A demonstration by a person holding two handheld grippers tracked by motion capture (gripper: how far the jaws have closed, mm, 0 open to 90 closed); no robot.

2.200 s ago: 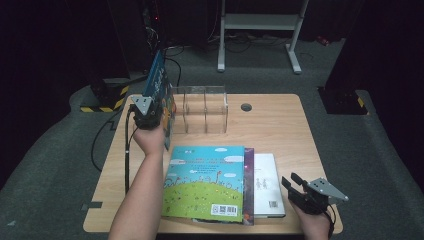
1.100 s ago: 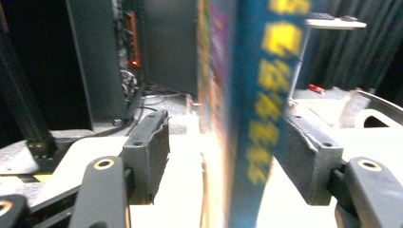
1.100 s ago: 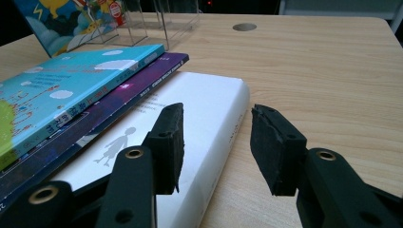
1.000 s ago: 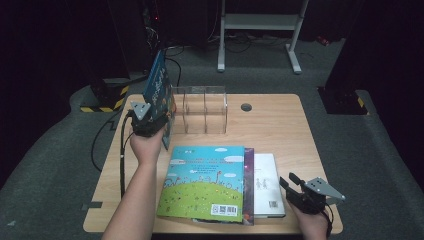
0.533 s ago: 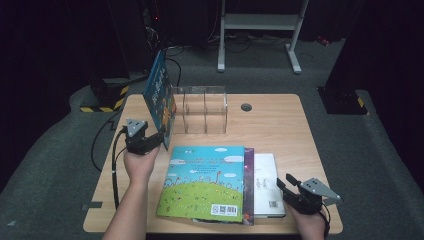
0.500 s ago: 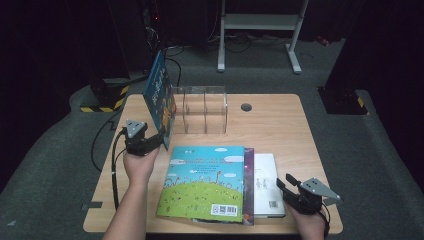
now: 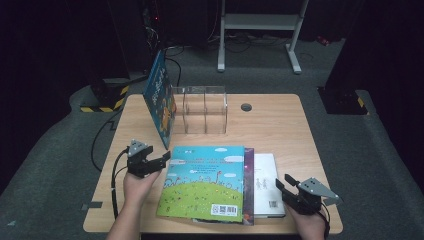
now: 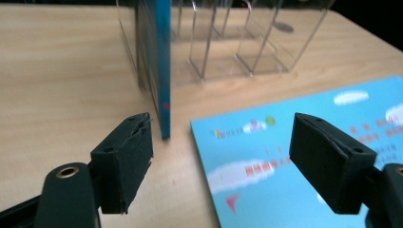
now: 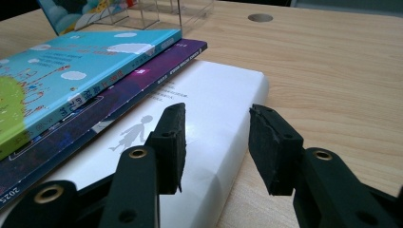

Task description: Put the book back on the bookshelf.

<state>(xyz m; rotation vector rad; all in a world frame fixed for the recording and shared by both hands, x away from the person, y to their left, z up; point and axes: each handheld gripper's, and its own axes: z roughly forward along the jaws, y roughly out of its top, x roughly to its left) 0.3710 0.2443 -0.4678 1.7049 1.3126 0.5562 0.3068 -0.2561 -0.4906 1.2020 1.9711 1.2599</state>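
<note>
the wooden table (image 7: 280, 127) carries a clear rack (image 7: 200, 111) and a white book (image 7: 267, 182).

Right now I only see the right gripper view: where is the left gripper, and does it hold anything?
Observer: The left gripper sits at the top picture book's left edge; its jaws have just been opening, nothing between them.
Operator: Is that blue book by the rack standing up?
Observer: The blue book stands tilted at the clear rack's left end.
Operator: Any slots free?
Observer: The slots to its right are empty.
</note>
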